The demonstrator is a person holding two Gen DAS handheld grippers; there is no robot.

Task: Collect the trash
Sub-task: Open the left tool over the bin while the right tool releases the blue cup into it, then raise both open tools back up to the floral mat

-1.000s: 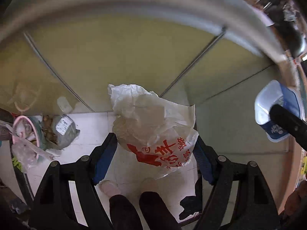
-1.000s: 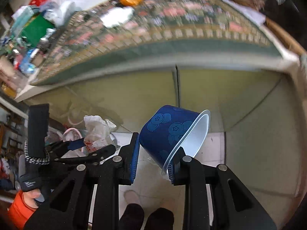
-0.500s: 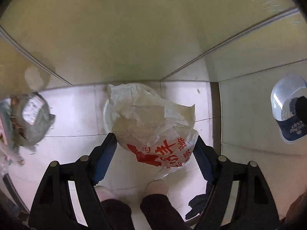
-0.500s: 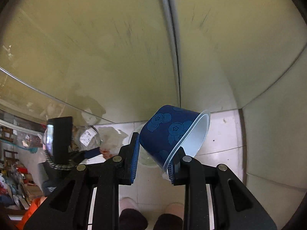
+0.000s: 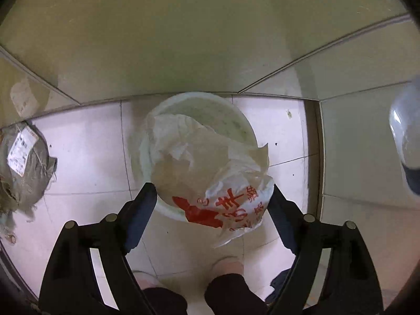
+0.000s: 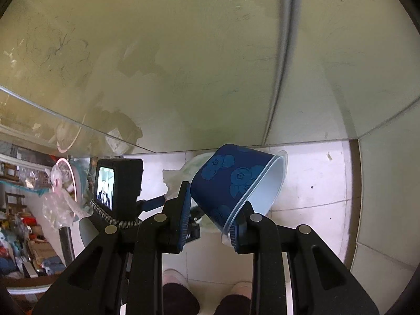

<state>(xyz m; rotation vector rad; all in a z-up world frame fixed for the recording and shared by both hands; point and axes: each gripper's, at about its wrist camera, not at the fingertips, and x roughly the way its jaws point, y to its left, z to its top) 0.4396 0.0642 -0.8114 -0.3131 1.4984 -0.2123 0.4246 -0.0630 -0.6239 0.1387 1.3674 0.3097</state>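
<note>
A crumpled white plastic bag (image 5: 210, 173) with red print sits between the pads of my left gripper (image 5: 211, 189). Both pads touch it while the jaws are opening. It hangs just over a white bucket (image 5: 236, 120) standing on the tiled floor. My right gripper (image 6: 214, 197) is shut on a dark blue flower-printed cup (image 6: 231, 181) with a white inside, tilted with its mouth to the right. The same cup (image 5: 405, 141) shows at the right edge of the left wrist view. In the right wrist view the left gripper's camera (image 6: 118, 183) and the bag (image 6: 172, 181) lie to the left, with the bucket (image 6: 195, 164) behind the cup.
A grey parcel bag (image 5: 26, 168) with a white label lies on the floor at the left. A yellowish cabinet front (image 5: 183, 39) rises behind the bucket. A person's feet (image 5: 228, 265) stand below the grippers. A pink fan (image 6: 65, 173) and clutter fill the left.
Both grippers have sunk toward the floor and the patterned tabletop has left view. The white bucket has come into view under the bag. The left jaws stand slightly wider.
</note>
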